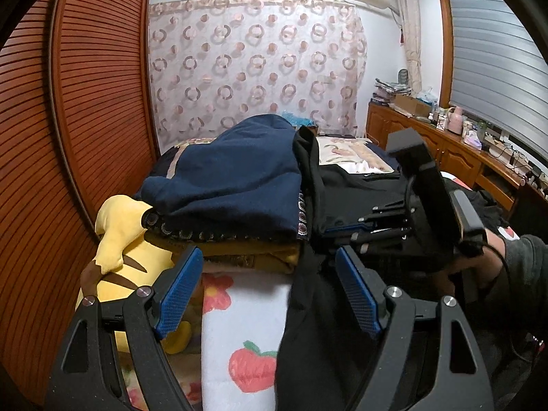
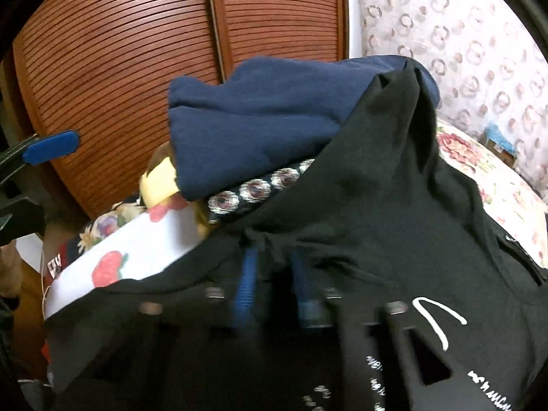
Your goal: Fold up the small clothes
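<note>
A black garment with white print lies over the bed, its edge raised against a stack of folded clothes. The stack has a navy piece on top, over a patterned dark piece and a mustard one. My left gripper is open, its blue pads either side of a hanging fold of the black cloth. My right gripper is shut on a bunched fold of the black garment; it also shows in the left wrist view.
A yellow plush toy lies left of the stack. A white blanket with red fruit print covers the bed front. Slatted wooden wardrobe doors stand at left. A wooden sideboard with clutter runs along the right.
</note>
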Action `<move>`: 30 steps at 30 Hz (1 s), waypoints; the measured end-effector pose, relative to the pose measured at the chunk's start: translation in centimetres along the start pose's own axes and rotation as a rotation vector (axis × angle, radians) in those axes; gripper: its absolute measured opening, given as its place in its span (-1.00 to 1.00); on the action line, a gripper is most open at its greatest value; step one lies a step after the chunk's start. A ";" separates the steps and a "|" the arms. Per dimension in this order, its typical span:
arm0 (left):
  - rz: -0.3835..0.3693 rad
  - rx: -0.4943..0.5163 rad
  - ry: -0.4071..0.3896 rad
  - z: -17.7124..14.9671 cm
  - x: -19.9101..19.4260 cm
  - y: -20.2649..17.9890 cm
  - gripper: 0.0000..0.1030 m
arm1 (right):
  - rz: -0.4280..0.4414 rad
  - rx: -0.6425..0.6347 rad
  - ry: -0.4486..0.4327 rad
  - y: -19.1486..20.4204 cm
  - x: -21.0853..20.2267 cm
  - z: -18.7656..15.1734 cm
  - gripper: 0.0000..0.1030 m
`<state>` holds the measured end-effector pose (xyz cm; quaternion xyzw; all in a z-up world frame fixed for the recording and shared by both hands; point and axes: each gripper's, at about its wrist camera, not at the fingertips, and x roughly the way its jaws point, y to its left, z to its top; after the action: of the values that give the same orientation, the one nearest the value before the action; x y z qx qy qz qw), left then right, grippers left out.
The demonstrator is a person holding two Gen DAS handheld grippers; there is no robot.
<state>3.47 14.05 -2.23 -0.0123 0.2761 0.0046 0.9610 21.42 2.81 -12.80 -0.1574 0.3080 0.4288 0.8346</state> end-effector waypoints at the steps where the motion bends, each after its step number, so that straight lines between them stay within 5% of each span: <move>1: 0.000 0.002 0.000 -0.1 0.0 0.0 0.56 | 0.000 0.007 -0.014 -0.5 -0.1 0.3 -0.87; 8: -0.017 0.010 0.008 -0.4 0.0 -1.0 0.56 | -0.041 0.133 -0.129 -6.6 -4.1 1.9 -0.90; 16: -0.034 0.018 0.027 -0.6 0.6 -1.6 0.56 | -0.299 0.397 -0.100 -16.2 -4.4 1.6 -0.90; 21: -0.038 0.010 0.041 -0.8 1.1 -1.8 0.56 | -0.236 0.345 -0.129 -14.2 -3.7 0.7 -0.76; 25: -0.044 0.010 0.056 -1.1 1.5 -2.0 0.56 | -0.112 0.258 -0.110 -12.6 -2.4 0.1 -0.10; 30: -0.044 0.010 0.083 -1.6 2.2 -2.2 0.56 | -0.061 0.124 -0.015 -10.8 -0.3 -1.3 -0.09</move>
<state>4.46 11.81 -4.72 -0.0136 0.3153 -0.0185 0.9487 29.58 -4.34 -13.59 -0.1114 0.3229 0.3843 0.8577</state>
